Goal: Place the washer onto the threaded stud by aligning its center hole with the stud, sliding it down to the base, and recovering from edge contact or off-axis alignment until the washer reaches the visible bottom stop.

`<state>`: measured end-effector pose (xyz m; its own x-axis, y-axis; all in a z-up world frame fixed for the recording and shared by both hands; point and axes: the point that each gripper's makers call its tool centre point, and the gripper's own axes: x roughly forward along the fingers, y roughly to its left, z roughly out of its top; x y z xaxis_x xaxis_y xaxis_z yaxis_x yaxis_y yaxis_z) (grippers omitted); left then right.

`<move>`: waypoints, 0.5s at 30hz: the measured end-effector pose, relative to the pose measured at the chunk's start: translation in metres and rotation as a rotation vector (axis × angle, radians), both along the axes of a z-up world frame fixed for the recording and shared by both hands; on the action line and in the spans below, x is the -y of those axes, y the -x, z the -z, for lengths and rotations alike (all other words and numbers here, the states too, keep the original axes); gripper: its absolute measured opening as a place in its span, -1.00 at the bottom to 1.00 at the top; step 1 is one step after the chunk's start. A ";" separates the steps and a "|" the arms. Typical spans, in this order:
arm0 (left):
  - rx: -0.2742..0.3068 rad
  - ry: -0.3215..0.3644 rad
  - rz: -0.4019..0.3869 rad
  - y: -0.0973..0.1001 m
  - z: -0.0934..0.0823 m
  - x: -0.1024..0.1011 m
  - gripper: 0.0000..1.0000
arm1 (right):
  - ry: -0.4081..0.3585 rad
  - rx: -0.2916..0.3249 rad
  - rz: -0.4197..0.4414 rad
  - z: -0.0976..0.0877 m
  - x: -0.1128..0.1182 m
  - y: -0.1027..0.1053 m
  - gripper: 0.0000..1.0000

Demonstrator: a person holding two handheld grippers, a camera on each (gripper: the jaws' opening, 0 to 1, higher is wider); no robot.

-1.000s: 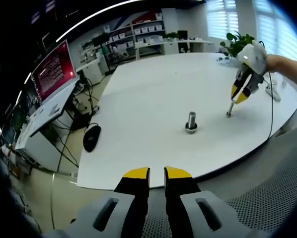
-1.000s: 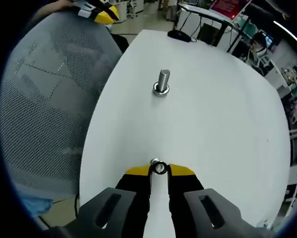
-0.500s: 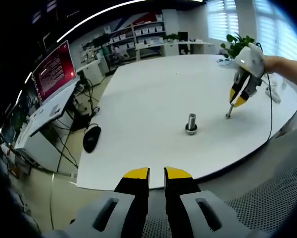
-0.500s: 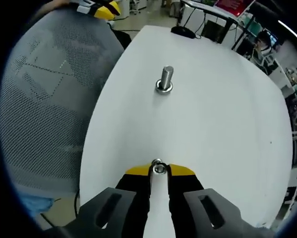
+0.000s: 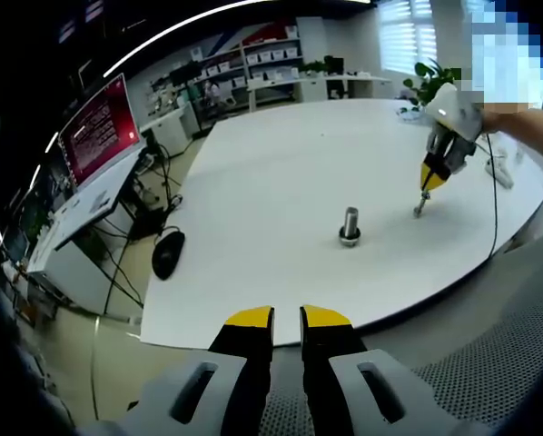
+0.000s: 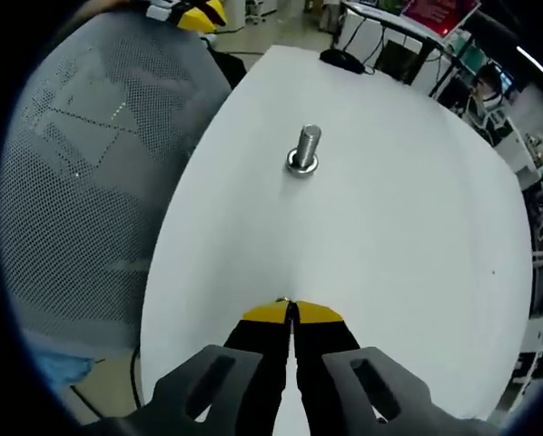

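1. In the left gripper view, the left gripper [image 5: 287, 318] is sitting nearest, off the near edge of the table [image 5: 281, 163]. Its yellow-tipped jaws are standing slightly parted and are gripping nothing.
2. The grey mesh chair back [image 5: 517, 345] is curving in at the near right of that view. In the right gripper view the same chair back [image 6: 81, 182] is covering the whole left side, with the left gripper [image 6: 194, 14] peeking over its far edge.
3. In the right gripper view, the right gripper [image 6: 292, 312] is hanging over the white table [image 6: 389, 227]. Its jaws are pressing together, and only a tiny metal glint is showing at their tips.
4. The left gripper view is giving the side-on look: the right gripper [image 5: 432, 173] is pointing down at the far right of the table. The washer [image 5: 420, 207] is hanging edge-on as a thin sliver, pinched under the yellow tips, its lower end at or just above the tabletop.
5. The threaded stud [image 5: 349, 225] is standing upright mid-table on its wider base, well apart from the washer and to its left. In the right gripper view the threaded stud [image 6: 304, 150] is standing straight ahead of the jaws, farther along the table.
6. A black mouse [image 5: 167, 252] is lying on a lower desk left of the table; the right gripper view is showing the mouse [image 6: 342, 60] beyond the table's far end.
7. A monitor [image 5: 97, 127] with a red screen is glowing on the left.
8. Farthest, shelves [image 5: 253, 59] and a potted plant [image 5: 435, 77] are lining the room.
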<state>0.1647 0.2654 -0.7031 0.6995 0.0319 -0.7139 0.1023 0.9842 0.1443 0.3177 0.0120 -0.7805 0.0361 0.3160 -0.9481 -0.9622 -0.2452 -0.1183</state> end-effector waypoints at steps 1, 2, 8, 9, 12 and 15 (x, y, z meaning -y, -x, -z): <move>0.000 0.000 -0.001 0.000 0.000 0.000 -0.82 | 0.013 0.008 -0.011 0.003 0.002 -0.001 -0.95; 0.001 0.000 0.000 0.000 0.000 0.000 -0.82 | 0.008 0.017 -0.013 0.004 0.003 -0.003 -0.95; 0.001 0.001 -0.001 0.000 0.000 0.000 -0.82 | -0.053 0.004 0.065 -0.006 0.007 -0.013 -0.95; 0.001 0.000 0.000 0.000 0.000 0.000 -0.82 | -0.067 0.008 0.083 -0.007 0.007 -0.016 -0.95; -0.001 -0.001 0.000 0.000 0.000 0.000 -0.82 | -0.072 -0.027 0.109 -0.007 0.015 -0.013 -0.94; -0.001 -0.001 -0.001 0.000 0.000 0.000 -0.82 | -0.058 -0.014 0.108 -0.001 0.026 -0.011 -0.91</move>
